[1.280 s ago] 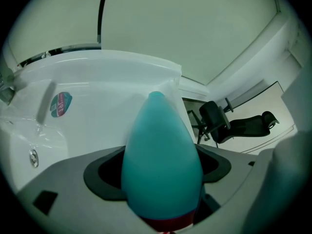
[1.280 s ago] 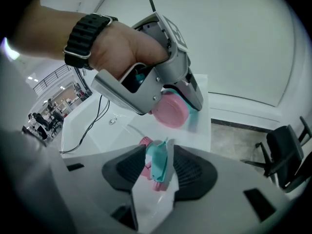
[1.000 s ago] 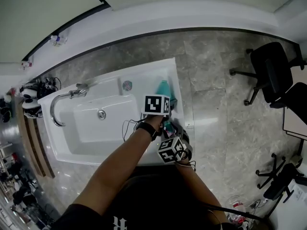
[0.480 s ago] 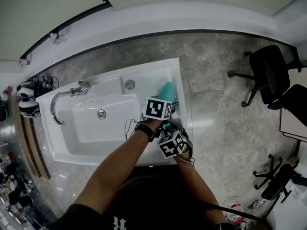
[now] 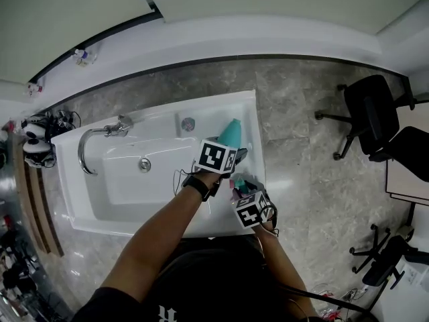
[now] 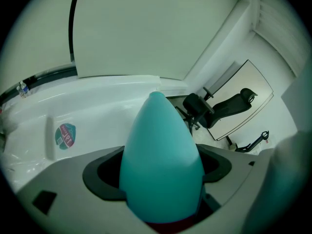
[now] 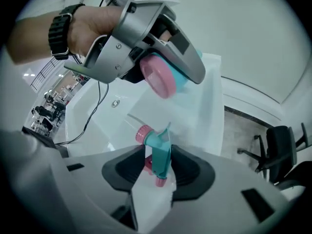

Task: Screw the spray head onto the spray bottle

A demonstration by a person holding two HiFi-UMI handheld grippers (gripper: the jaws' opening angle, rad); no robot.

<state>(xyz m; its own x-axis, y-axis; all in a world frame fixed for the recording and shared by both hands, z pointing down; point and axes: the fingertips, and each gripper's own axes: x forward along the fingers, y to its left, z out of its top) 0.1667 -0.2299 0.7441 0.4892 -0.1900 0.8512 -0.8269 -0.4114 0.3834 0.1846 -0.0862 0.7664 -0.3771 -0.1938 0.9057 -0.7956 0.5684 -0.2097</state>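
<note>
Left tongs (image 6: pixel 160 173) clamp the teal spray bottle (image 6: pixel 161 145) — white sink (image 6: pixel 97 113) behind.

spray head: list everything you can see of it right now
The spray head is a teal, plastic-looking body with a pink nozzle tip at its upper left and a pink piece at its lower end. It stands roughly upright, pinched between the black pads of the right tongs, above the white sink. It is not on the bottle yet; the left tongs hold that apart, above it.
</note>
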